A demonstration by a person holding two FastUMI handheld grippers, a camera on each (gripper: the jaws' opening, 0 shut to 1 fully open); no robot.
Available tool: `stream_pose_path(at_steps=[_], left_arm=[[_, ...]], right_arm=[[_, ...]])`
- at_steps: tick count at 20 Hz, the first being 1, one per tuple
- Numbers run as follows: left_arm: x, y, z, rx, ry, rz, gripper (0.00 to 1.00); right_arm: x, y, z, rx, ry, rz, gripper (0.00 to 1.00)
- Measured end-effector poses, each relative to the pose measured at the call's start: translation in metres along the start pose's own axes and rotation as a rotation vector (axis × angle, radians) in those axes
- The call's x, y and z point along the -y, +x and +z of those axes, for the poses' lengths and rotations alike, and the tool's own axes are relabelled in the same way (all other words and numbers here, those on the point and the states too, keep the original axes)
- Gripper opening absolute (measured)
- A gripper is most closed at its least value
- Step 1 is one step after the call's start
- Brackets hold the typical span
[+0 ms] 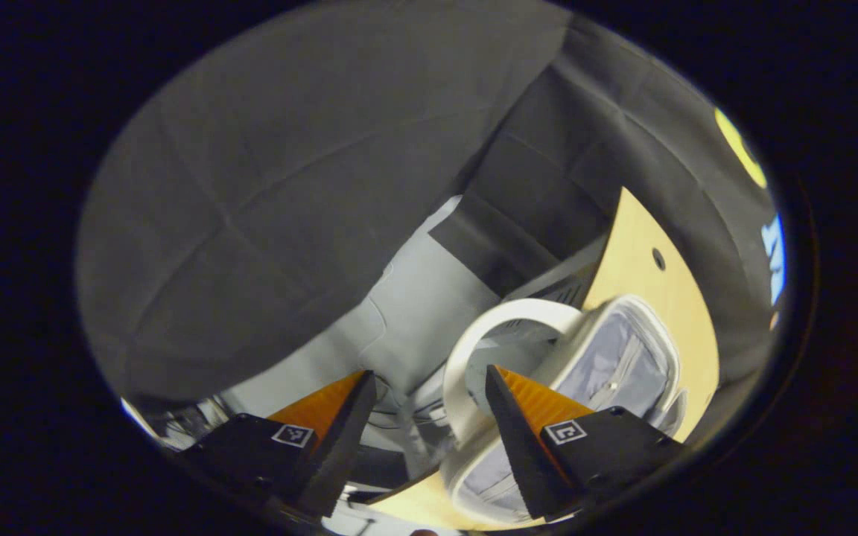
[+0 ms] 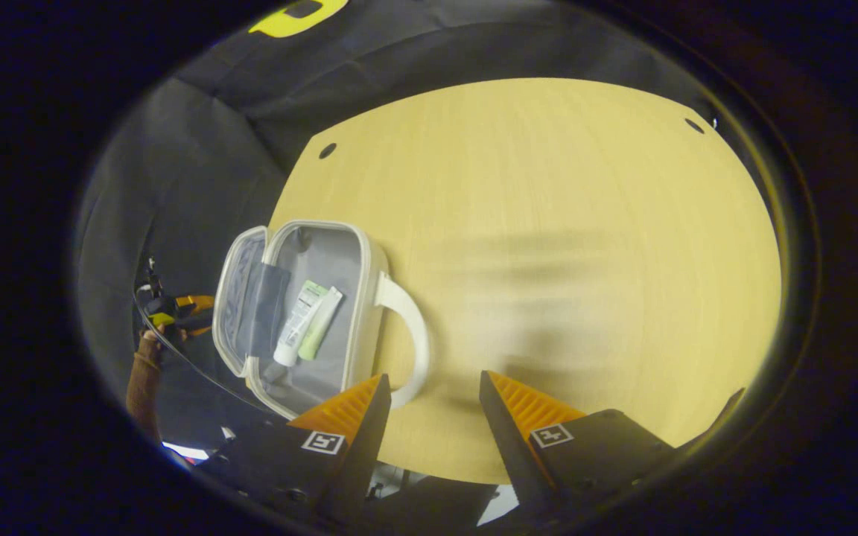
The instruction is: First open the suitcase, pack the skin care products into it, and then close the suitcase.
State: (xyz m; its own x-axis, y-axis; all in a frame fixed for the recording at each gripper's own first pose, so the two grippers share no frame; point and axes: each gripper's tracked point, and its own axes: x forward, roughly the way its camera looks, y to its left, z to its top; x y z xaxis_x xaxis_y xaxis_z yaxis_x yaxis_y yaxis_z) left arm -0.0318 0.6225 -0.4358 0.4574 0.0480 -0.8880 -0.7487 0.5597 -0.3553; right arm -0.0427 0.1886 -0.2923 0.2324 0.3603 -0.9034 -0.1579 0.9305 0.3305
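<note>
Evidently the packing step is done: two skin care tubes point(image 2: 308, 321) lie side by side inside the open suitcase point(image 2: 369, 298), which sits at the counter's point(image 2: 548, 260) left edge. Closing remains. The lid point(image 2: 239, 305) hangs open beyond the suitcase, so a claw must swing it back over. The left claw point(image 1: 429, 417) and the right claw point(image 2: 433, 409) both gape apart, empty. The white handle point(image 2: 414, 335) juts toward the right claw; nothing else crowds the suitcase.

Bench point(image 2: 548, 223): pale wood top, small dark holes near its edges.
Floor point(image 1: 414, 313): light grey.
</note>
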Motion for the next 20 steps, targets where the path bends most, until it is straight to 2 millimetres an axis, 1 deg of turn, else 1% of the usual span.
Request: stream_pose_path(at_steps=[3, 4, 5, 6, 7, 8, 9, 10, 11, 12, 13, 14, 15, 18, 20], left_arm=[[0.002, 0.012, -0.006, -0.025, -0.22, -0.059, 0.97], [-0.004, 0.014, -0.007, -0.036, -0.26, -0.055, 0.99], [-0.009, 0.021, -0.01, -0.058, -0.285, -0.045, 0.99], [-0.011, 0.027, -0.012, -0.076, -0.3, -0.044, 0.95], [-0.007, 0.036, -0.014, -0.081, -0.306, -0.047, 0.96], [-0.001, 0.041, -0.014, -0.083, -0.312, -0.067, 0.94], [0.01, 0.043, -0.011, -0.067, -0.327, -0.1, 0.93], [0.013, 0.047, -0.015, -0.066, -0.328, -0.067, 0.73], [0.008, 0.045, -0.022, -0.084, -0.301, -0.04, 0.52], [0.01, 0.041, -0.025, -0.091, -0.257, -0.052, 0.32], [0.013, 0.038, -0.021, -0.061, -0.226, -0.052, 0.32], [0.02, 0.029, -0.015, -0.025, -0.21, -0.068, 0.28], [0.031, 0.019, -0.006, 0.005, -0.191, -0.086, 0.27], [0.053, -0.021, 0.003, 0.109, -0.124, -0.139, 0.19], [0.07, -0.054, 0.008, 0.187, -0.077, -0.19, 0.21]], right_arm=[[0.013, -0.002, 0.003, 0.004, 0.039, -0.022, 0.75], [0.015, -0.003, 0.002, 0.001, 0.048, -0.029, 0.75], [0.017, -0.004, 0.0, -0.003, 0.051, -0.035, 0.75], [0.02, -0.003, -0.003, -0.006, 0.049, -0.042, 0.75], [0.022, -0.002, -0.006, -0.014, 0.047, -0.051, 0.75], [0.023, -0.002, -0.01, -0.023, 0.047, -0.055, 0.75], [0.022, -0.001, -0.012, -0.03, 0.049, -0.053, 0.75], [0.021, 0.001, -0.015, -0.038, 0.052, -0.049, 0.75], [0.019, 0.002, -0.017, -0.045, 0.052, -0.044, 0.75], [0.018, 0.002, -0.019, -0.05, 0.048, -0.038, 0.75], [0.017, 0.002, -0.021, -0.055, 0.04, -0.036, 0.75], [0.014, 0.002, -0.023, -0.058, 0.03, -0.035, 0.75], [0.013, 0.003, -0.024, -0.061, 0.024, -0.035, 0.75], [0.008, 0.005, -0.029, -0.066, 0.026, -0.012, 0.75], [0.008, 0.003, -0.031, -0.064, 0.025, -0.001, 0.75]])
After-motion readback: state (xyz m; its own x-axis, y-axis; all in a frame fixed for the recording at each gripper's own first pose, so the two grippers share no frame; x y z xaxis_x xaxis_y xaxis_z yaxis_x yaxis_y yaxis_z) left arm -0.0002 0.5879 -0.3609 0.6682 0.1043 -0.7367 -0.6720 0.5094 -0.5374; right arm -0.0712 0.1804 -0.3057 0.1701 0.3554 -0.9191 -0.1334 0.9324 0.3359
